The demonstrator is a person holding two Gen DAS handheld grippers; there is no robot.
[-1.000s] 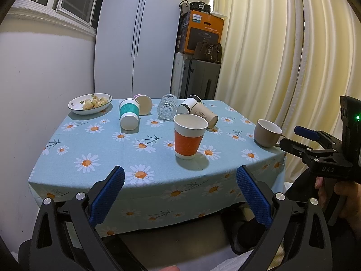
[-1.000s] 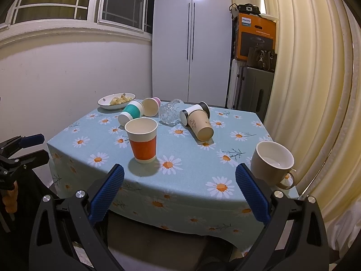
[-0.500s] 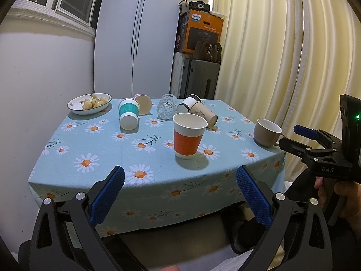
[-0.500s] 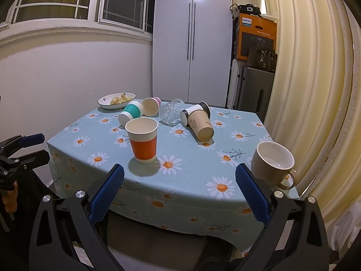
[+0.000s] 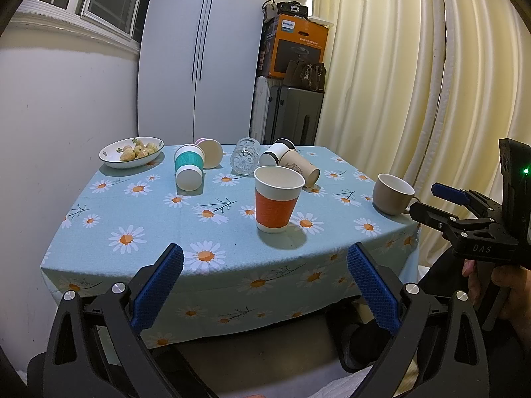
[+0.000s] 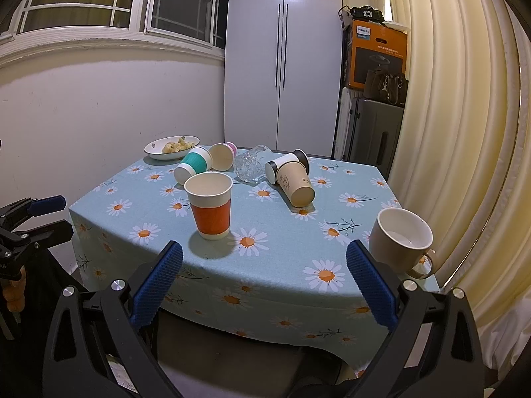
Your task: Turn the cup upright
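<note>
Ahead of both tongs, across the daisy-print tablecloth (image 5: 139,232), the cups sit in two groups. The left gripper (image 5: 264,272) hangs short of the near table edge with its blue pads spread wide and nothing between them; the right gripper (image 6: 264,273) is likewise released and empty, held back from the near edge on its own side.

Closest to the left gripper, just beyond its pads and slightly right of centre, the orange-sleeved paper cup (image 5: 278,200) stands upright, mouth up. Off to the right gripper's right pad, near the table corner, the beige mug (image 6: 401,240) also stands upright. Those two look finished.

Farther out, a row lies tipped over: the teal-sleeved cup (image 5: 188,171) on its side, mouth toward the left gripper; behind it the pink-rimmed cup (image 5: 209,153); the clear glass (image 5: 245,160) on its side; the black-banded white cup (image 6: 287,163); and the plain brown paper cup (image 6: 296,184), its mouth pointing toward the right gripper. A bowl of snacks (image 5: 131,152) sits at the far left, away from the work.

My reading is that the task is partly done, with five cups left to right. Neither gripper has committed to one yet; the brown paper cup seems the easiest reach for the right gripper, the teal one for the left
</note>
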